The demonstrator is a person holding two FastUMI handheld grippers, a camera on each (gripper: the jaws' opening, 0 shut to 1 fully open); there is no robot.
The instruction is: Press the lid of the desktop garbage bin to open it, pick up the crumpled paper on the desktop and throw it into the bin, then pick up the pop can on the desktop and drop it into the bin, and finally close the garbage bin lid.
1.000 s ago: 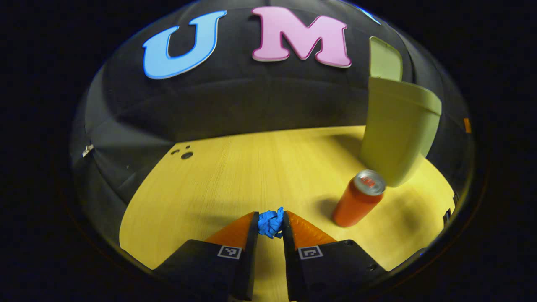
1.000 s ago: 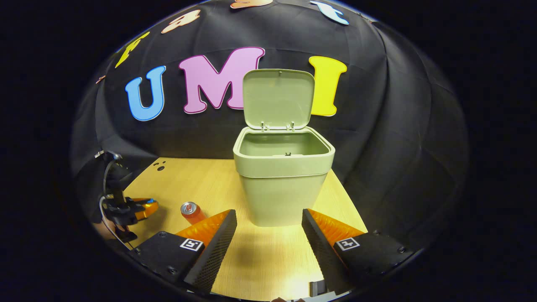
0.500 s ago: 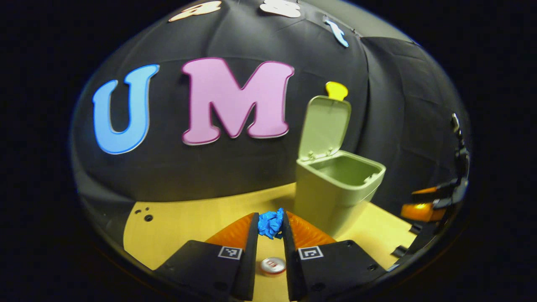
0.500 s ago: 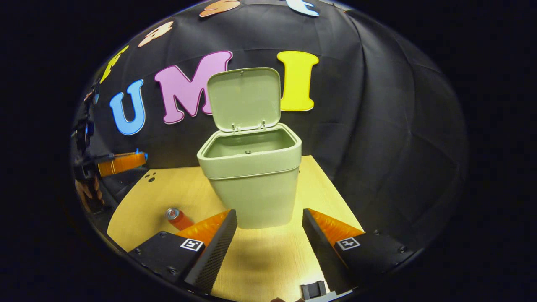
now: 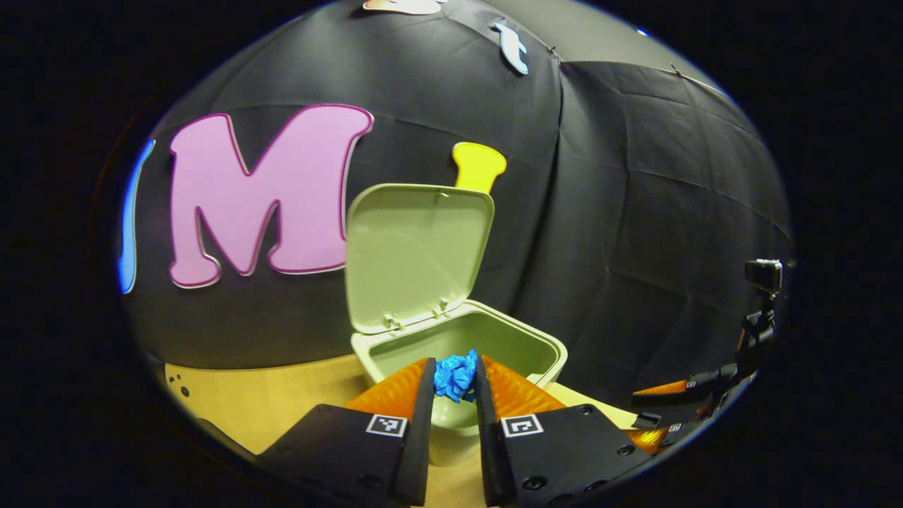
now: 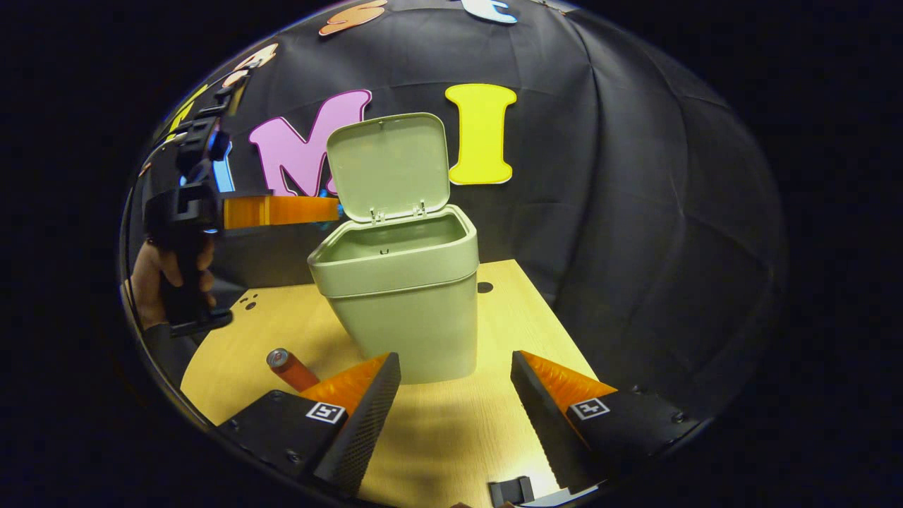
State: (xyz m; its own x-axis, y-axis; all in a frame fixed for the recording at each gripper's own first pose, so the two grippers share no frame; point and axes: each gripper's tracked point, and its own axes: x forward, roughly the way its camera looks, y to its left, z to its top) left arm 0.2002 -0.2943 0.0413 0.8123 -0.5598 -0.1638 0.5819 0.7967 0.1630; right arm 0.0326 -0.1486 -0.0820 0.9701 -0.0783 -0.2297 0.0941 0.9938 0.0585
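Note:
A pale green bin (image 5: 543, 349) (image 6: 395, 282) stands on the wooden table with its lid (image 5: 413, 254) (image 6: 386, 166) swung upright. My left gripper (image 5: 455, 381) is shut on the crumpled blue paper (image 5: 455, 376) and hovers at the bin's near rim, over the opening. In the right gripper view that gripper (image 6: 331, 209) reaches level toward the bin's left rim, held by a hand (image 6: 159, 271). My right gripper (image 6: 455, 367) is open, low over the table in front of the bin. An orange pop can (image 6: 289, 368) stands left of the bin.
The wooden table (image 6: 494, 317) has small holes at its far left corner (image 6: 247, 303) and one behind the bin (image 6: 485, 287). In the left gripper view the right gripper (image 5: 677, 402) sits low at the right edge.
My left gripper rose and swung right with the paper, from above the can to the bin's opening. The right gripper drifted slightly and stayed open.

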